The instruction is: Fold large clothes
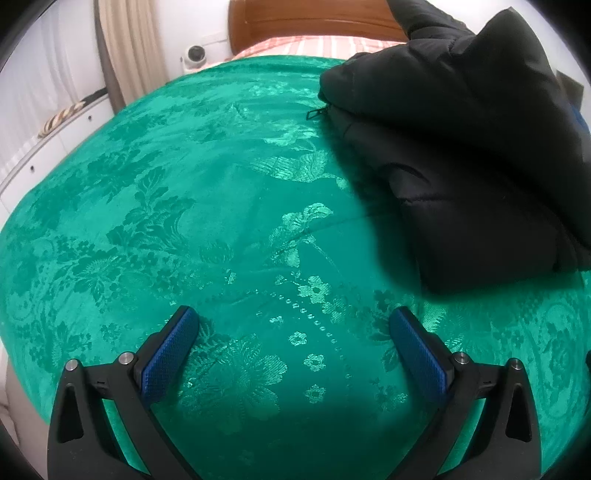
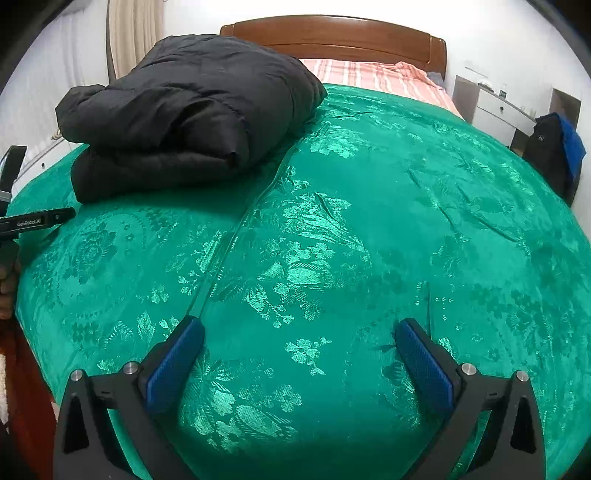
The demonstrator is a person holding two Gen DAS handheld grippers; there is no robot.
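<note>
We count one black puffer jacket (image 2: 184, 110), folded, on one green bedspread (image 2: 351, 240). We see two grippers, the left gripper (image 1: 293, 319) and the right gripper (image 2: 299, 330), each with two blue pads. One wooden headboard (image 2: 332, 33) and one white nightstand (image 2: 495, 110) complete our count.

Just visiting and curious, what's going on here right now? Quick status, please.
Left gripper and right gripper: jaws open, holding nothing. Black puffer jacket lies folded in a bundle on the green bedspread. Nothing between grippers and jacket.
</note>
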